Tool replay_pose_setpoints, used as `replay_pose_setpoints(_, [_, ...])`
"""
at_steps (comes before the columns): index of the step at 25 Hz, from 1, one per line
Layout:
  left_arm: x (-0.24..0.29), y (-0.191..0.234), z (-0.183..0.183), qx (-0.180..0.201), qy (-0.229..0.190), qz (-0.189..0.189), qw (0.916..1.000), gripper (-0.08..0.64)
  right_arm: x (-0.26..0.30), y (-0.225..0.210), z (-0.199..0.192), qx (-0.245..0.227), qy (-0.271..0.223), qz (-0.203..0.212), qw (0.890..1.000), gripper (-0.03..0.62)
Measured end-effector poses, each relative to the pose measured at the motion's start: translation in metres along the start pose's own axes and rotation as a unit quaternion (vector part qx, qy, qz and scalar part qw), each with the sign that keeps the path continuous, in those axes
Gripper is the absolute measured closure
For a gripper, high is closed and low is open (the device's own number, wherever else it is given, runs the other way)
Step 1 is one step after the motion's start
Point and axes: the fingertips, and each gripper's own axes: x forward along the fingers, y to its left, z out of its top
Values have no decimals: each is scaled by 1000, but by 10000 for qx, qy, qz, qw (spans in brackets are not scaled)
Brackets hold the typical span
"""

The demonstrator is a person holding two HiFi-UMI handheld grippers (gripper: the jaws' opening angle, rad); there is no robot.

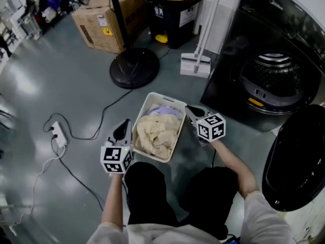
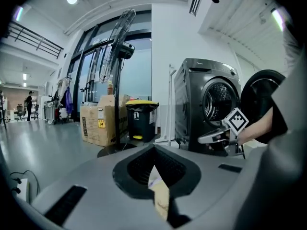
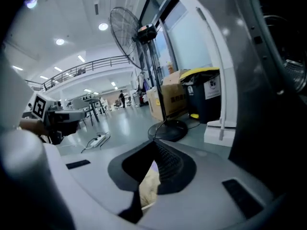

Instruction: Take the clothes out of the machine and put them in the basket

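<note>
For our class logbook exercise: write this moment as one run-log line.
left gripper: shut, empty | right gripper: shut, empty | clothes: in basket | machine door: open

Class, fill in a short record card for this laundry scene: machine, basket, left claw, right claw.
Machine: washing machine, door swung open, no clothes visible in drum
Basket: white basket on floor, holding cream and lilac clothes
Left claw: shut, empty, beside basket's left edge
Right claw: shut, empty, by basket's far right corner
</note>
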Motion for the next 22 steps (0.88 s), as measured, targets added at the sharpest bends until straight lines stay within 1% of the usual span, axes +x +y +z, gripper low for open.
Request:
replay_pose_setpoints(5, [20, -19, 6, 20, -20, -289, 9996, 541, -63, -44, 23, 130, -527, -794, 9954, 568])
replay_pose_setpoints(7, [28, -28, 10, 45, -43, -398, 9992, 541, -92, -61, 25, 124, -673, -1148, 9910, 568])
replay_pose_setpoints(11, [43, -45, 20, 68, -107, -578, 9982, 541, -152, -89, 28, 167, -912, -1814, 9790, 568])
replay_pose_setpoints(16, [58, -61, 32, 145, -146, -726, 9971, 541, -211, -108, 32, 146, -1081, -2319, 9666, 568])
replay_pose_setpoints(22, [63, -71, 46, 248, -190, -719, 9969, 541, -257, -119, 29, 258, -1208, -2705, 9548, 568])
